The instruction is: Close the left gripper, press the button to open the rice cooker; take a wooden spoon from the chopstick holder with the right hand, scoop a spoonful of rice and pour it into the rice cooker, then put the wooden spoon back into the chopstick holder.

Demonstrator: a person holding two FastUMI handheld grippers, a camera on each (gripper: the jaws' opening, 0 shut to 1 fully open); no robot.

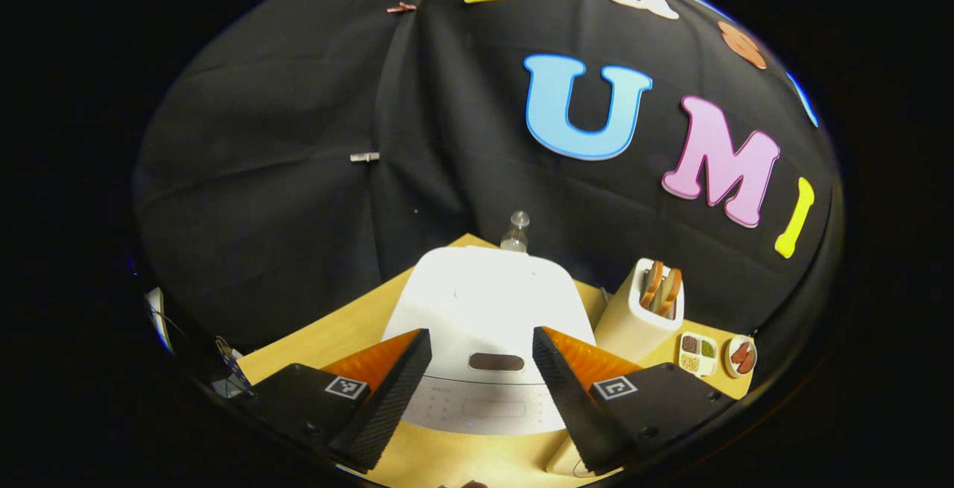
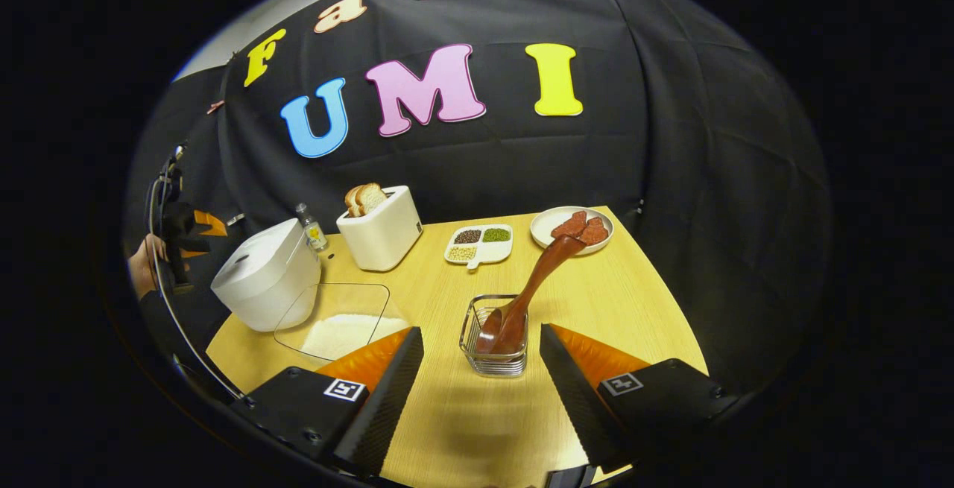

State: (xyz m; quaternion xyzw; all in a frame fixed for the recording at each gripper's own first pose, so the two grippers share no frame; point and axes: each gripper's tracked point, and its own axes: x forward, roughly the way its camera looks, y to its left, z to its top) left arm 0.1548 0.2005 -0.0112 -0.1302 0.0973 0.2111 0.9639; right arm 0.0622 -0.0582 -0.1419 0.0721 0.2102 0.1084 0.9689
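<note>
Rice cooker (image 1: 484, 309) at lower centre of the left gripper view, lid down, dark oval button (image 1: 496, 361) on its front lip; seen again at left of the right gripper view, beside a clear tray of rice (image 2: 344, 333). Left gripper (image 1: 481, 380) spread wide, button midway between the two fingers, a little beyond the tips; likely to straddle the button and press nothing unless closed first; an off-centre push could shove the cooker back instead. Wooden spoon (image 2: 525, 290) leaning up and right in the chopstick holder (image 2: 495, 339), lower centre of the right gripper view; right gripper (image 2: 481, 380) open, holder just ahead between the fingers; careless grab could tip the holder.
</note>
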